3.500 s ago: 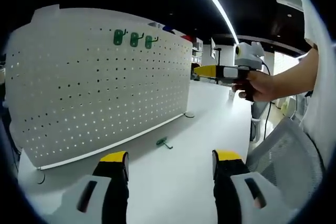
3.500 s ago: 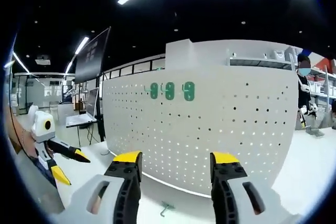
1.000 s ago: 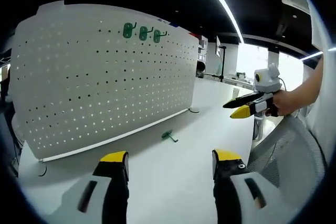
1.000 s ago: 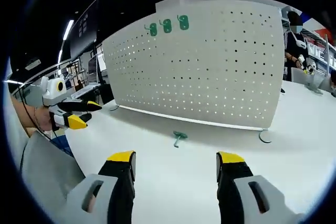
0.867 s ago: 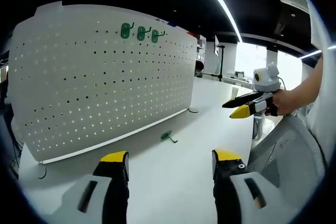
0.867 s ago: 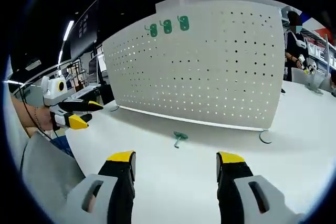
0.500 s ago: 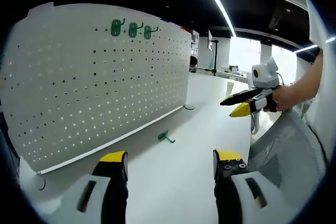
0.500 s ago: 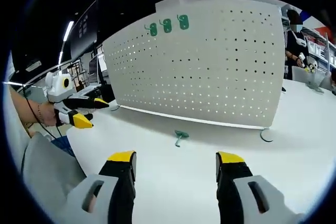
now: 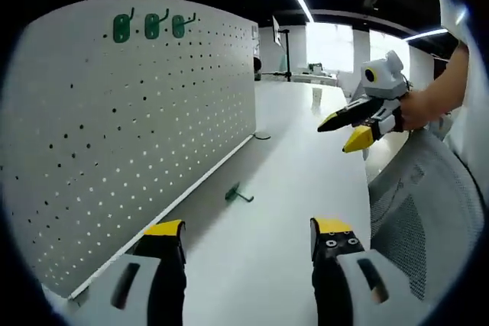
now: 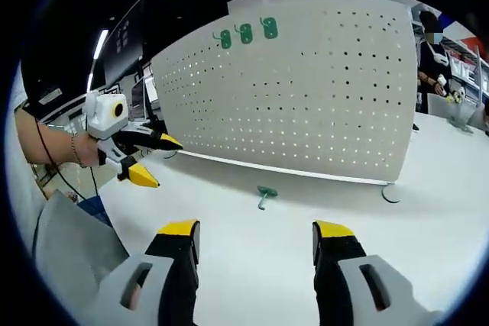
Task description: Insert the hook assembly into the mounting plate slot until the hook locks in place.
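A white pegboard [image 9: 130, 120] [image 10: 306, 97] stands upright on the white table, with three green hooks [image 9: 149, 26] [image 10: 246, 33] mounted near its top. A loose green hook [image 9: 235, 193] [image 10: 265, 195] lies flat on the table in front of the board's base. My left gripper [image 9: 246, 238] is open and empty, low over the table, well short of the loose hook; it also enters the right gripper view [image 10: 153, 159] from the left, jaws apart. My right gripper [image 10: 256, 242] is open and empty too, and appears at the right of the left gripper view [image 9: 348, 129].
The white table [image 9: 306, 188] [image 10: 428, 234] stretches past the board. A grey mesh chair back [image 9: 416, 219] [image 10: 69, 242] sits at the table's near edge. A person [image 10: 435, 59] stands far behind the board's right end. A round board foot [image 10: 393, 193] rests on the table.
The left gripper's camera has swung left and closer to the board. In the right gripper view the left gripper has moved rightwards towards the loose hook. The hook has not moved.
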The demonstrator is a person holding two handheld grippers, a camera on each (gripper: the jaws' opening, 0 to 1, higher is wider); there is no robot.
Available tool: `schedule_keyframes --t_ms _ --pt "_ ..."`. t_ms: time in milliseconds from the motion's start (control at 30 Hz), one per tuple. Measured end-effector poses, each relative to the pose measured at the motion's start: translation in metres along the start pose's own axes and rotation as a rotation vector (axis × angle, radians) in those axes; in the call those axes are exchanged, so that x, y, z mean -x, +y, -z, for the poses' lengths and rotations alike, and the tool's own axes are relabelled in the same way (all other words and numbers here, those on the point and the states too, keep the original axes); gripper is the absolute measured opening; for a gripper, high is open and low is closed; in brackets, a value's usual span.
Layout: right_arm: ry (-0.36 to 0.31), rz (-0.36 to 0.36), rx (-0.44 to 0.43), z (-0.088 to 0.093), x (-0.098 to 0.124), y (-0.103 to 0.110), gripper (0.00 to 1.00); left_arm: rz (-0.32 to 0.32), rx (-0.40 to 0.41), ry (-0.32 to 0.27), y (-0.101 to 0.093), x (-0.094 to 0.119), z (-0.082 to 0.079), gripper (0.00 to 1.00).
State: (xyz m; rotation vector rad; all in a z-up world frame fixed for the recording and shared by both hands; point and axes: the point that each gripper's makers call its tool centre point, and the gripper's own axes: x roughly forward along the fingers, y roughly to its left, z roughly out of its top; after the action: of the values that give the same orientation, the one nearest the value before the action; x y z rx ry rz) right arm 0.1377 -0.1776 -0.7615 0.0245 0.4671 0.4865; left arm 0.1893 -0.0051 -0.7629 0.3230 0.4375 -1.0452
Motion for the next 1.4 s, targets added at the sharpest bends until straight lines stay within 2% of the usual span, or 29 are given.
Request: schedule_keyframes --t_ms 300,400,767,900,1033,1200,1400 --pt "0.002 0.003 -0.005 0.001 0.000 -0.002 0.57 0.049 -0.053 0.050 0.004 -0.016 0.000 0.69" --pt "0.004 0.002 -0.004 0.001 0.000 -0.001 0.57 0.074 -0.107 0.087 0.003 -0.022 0.003 0.69" --pt "0.003 0.005 -0.013 0.001 0.001 -0.002 0.57 0.101 -0.113 0.130 0.020 -0.042 0.000 0.70" --pt "0.029 -0.005 0.008 0.006 0.002 0.000 0.58 0.116 -0.116 0.155 0.027 -0.049 0.000 0.69" --pt "0.029 -0.010 0.009 0.004 0.002 0.002 0.58 0.133 -0.149 0.194 0.029 -0.057 0.003 0.69" --pt "0.034 -0.014 0.013 0.006 0.002 0.003 0.59 0.187 -0.192 0.228 0.025 -0.068 0.005 0.70" --pt "0.049 -0.022 0.025 0.009 0.004 0.005 0.59 0.223 -0.225 0.248 0.024 -0.082 0.004 0.68"
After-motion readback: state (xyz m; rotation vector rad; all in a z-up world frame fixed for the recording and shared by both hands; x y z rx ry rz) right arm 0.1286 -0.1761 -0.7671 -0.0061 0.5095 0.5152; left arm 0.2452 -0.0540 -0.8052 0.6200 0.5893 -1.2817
